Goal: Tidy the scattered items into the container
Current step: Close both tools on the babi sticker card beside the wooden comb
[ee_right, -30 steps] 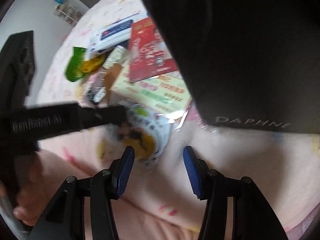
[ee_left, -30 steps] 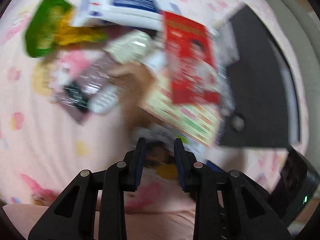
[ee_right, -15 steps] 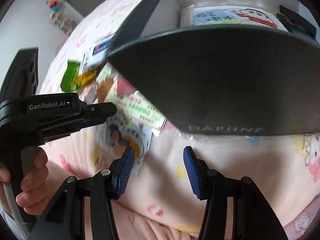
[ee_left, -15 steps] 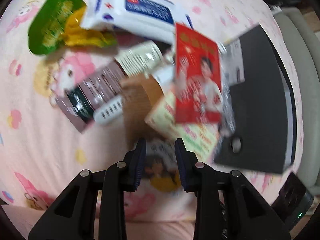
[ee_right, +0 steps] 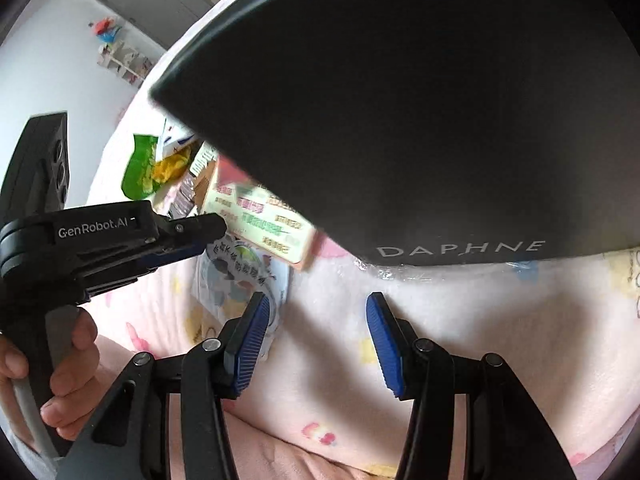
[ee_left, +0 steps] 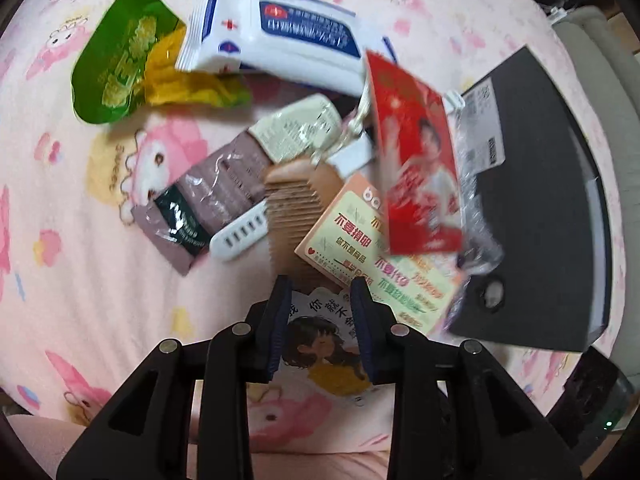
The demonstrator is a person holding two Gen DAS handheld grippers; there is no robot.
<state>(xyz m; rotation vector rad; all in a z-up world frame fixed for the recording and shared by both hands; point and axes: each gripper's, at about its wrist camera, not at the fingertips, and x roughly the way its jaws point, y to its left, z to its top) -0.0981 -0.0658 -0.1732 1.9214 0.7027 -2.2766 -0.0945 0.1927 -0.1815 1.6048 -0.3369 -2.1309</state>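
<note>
Left gripper (ee_left: 320, 300), jaws narrow and empty, hangs over the near sticker (ee_left: 324, 344); right gripper (ee_right: 316, 336), wide and empty, faces the box (ee_right: 400, 120) at right. Risk: pads may slip off flat cards, or snag the blanket (ee_left: 80, 280).

Items heaped on the bed (ee_left: 80, 240), wipes pack (ee_left: 276, 40) at twelve o'clock, snack bag (ee_left: 120, 56) at ten, comb (ee_left: 296, 216) central, leaflet (ee_left: 416, 160) overlapping card (ee_left: 360, 248), box (ee_left: 536, 208) at three, sticker (ee_left: 320, 340) at six.
</note>
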